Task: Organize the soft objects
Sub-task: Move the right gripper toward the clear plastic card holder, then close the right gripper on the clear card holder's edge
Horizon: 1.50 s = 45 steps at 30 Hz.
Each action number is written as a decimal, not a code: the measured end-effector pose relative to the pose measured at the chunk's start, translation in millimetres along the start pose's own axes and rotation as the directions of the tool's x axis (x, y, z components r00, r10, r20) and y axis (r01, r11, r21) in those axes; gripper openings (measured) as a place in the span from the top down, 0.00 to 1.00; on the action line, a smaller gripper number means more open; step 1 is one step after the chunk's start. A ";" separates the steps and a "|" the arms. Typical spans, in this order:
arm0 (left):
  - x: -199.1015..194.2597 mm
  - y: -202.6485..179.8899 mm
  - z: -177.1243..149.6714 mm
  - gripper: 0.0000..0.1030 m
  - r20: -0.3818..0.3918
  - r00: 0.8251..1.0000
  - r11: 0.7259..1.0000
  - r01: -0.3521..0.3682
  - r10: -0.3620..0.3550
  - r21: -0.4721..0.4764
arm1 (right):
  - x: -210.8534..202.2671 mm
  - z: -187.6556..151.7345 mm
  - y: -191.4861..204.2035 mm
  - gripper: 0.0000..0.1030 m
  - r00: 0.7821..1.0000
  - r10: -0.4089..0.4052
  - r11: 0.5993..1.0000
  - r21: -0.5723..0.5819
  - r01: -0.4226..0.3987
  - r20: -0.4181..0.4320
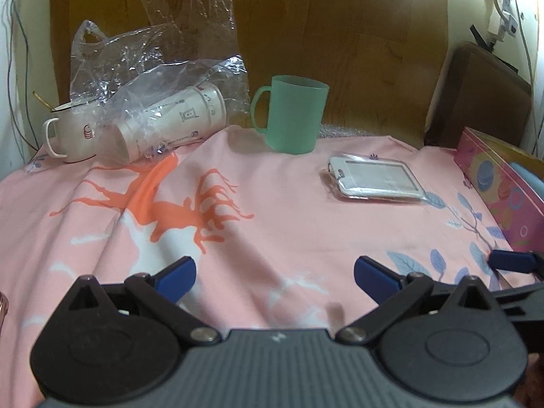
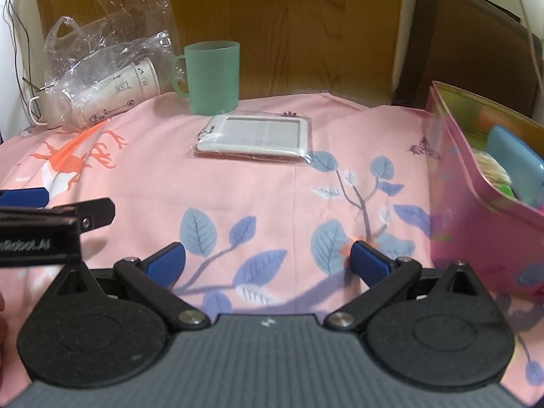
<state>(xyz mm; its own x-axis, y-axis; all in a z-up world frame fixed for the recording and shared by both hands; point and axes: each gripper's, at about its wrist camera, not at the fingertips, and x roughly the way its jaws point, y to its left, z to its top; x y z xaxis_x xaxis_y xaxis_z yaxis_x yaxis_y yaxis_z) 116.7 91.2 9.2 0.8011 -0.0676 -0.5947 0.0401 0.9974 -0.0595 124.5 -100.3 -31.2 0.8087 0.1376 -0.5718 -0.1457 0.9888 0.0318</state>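
A clear crumpled plastic bag (image 1: 149, 54) lies at the back left over paper cups (image 1: 173, 119); it also shows in the right wrist view (image 2: 102, 51). A white card holder in a clear sleeve (image 1: 375, 178) lies on the pink cloth (image 1: 272, 221); it also shows in the right wrist view (image 2: 255, 134). My left gripper (image 1: 273, 277) is open and empty above the cloth. My right gripper (image 2: 267, 260) is open and empty, just left of the pink box (image 2: 476, 187), which holds soft items.
A green plastic mug (image 1: 294, 114) stands at the back centre, also in the right wrist view (image 2: 212, 76). A white mug with a spoon (image 1: 69, 136) stands at far left. A wooden headboard (image 1: 306, 17) is behind. The left gripper (image 2: 51, 224) shows at the right view's left edge.
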 end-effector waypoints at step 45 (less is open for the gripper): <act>4.6 42.9 7.0 0.00 -0.006 1.000 0.972 0.028 -0.030 -0.233 | 75.0 83.3 8.8 0.05 0.960 0.274 0.947 -0.192 -0.259 0.057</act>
<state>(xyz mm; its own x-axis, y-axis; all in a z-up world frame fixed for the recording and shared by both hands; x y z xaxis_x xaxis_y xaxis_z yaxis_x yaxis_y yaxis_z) 126.4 133.8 9.5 0.7958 -0.0976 -0.5977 -0.0783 0.9621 -0.2613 231.4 -76.5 -5.5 0.7688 0.4062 -0.4939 -0.4566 0.8894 0.0208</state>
